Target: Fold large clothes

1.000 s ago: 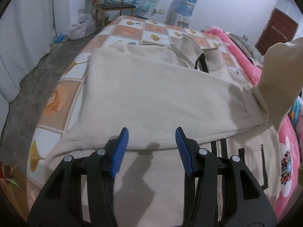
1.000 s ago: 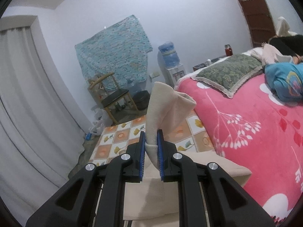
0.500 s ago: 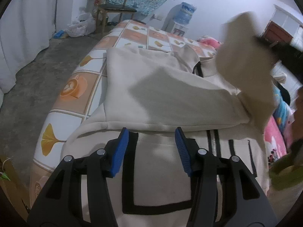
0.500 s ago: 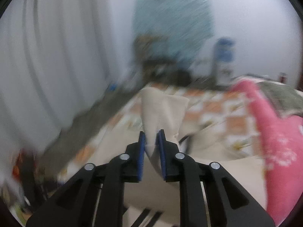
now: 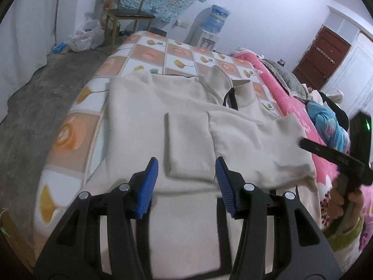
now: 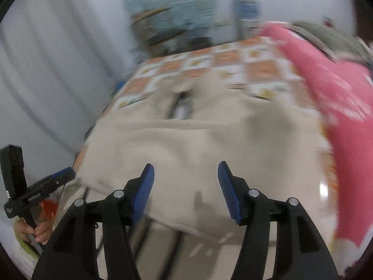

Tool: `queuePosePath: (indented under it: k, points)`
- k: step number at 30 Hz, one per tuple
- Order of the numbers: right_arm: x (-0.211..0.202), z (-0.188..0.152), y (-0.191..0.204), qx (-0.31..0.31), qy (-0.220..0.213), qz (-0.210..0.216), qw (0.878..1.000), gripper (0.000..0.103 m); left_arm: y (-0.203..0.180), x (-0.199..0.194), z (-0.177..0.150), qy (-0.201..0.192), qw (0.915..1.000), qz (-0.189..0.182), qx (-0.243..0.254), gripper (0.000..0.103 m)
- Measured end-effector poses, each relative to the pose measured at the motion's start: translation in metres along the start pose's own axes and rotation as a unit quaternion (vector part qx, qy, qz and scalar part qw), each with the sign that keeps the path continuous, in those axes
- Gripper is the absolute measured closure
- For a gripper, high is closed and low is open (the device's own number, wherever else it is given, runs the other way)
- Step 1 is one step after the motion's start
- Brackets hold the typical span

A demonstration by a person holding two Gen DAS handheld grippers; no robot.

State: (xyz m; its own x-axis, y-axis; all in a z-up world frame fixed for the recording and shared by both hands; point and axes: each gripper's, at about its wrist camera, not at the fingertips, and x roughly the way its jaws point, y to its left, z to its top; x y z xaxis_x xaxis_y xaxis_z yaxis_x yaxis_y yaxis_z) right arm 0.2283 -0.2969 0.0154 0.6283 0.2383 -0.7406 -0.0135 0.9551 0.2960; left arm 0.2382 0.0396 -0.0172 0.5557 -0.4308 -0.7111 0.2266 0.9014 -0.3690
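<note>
A large cream jacket [image 5: 144,126] with black trim lies spread on the bed. Both sleeves are folded across its chest; the right sleeve's cuff [image 5: 188,147] lies flat near the middle. My left gripper [image 5: 185,182] is open and empty, just above the jacket's lower front. My right gripper [image 6: 185,186] is open and empty over the jacket [image 6: 186,144]; that view is motion-blurred. The right gripper's handle and the hand holding it [image 5: 342,163] show at the right edge of the left wrist view.
The bed has an orange-and-white checked cover [image 5: 149,53] and a pink blanket [image 5: 293,109] along the right side with a pillow and clothes. A chair [image 5: 127,16], plastic bags, a water dispenser [image 5: 213,25] and a brown door [image 5: 319,58] stand beyond.
My right gripper swung the sleeve across the jacket, opened and let it go; the sleeve now lies flat on the chest. My left gripper stayed open and shifted slightly.
</note>
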Motion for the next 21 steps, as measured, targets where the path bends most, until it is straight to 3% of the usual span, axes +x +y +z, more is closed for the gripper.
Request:
queuePosePath:
  k: [4, 8, 10, 11, 15, 17, 21]
  points:
    - [-0.03, -0.004, -0.062, 0.08, -0.033, -0.022, 0.996, 0.047, -0.001, 0.036, 0.022, 0.03, 0.9995, 0.004, -0.008, 0.055]
    - [-0.043, -0.015, -0.094, 0.12, -0.052, -0.031, 0.991, 0.047, 0.004, 0.082, 0.037, 0.073, 0.9955, 0.059, -0.011, 0.056]
    - [-0.046, -0.02, -0.105, 0.132, -0.054, -0.036, 0.989, 0.047, 0.002, 0.095, 0.039, 0.081, 0.9941, 0.073, -0.002, 0.065]
    - [-0.044, -0.02, -0.109, 0.135, -0.054, -0.037, 0.989, 0.047, -0.003, 0.098, 0.039, 0.078, 0.9938, 0.079, 0.009, 0.067]
    - [-0.037, -0.023, -0.122, 0.138, -0.045, -0.052, 0.988, 0.047, -0.02, 0.104, 0.038, 0.068, 0.9891, 0.117, 0.059, 0.093]
    - [-0.035, -0.022, -0.126, 0.139, -0.042, -0.055, 0.988, 0.047, -0.024, 0.1, 0.04, 0.06, 0.9887, 0.121, 0.065, 0.095]
    - [-0.029, -0.017, -0.13, 0.138, -0.039, -0.06, 0.988, 0.047, -0.037, 0.064, 0.053, 0.003, 0.9913, 0.106, 0.077, 0.095]
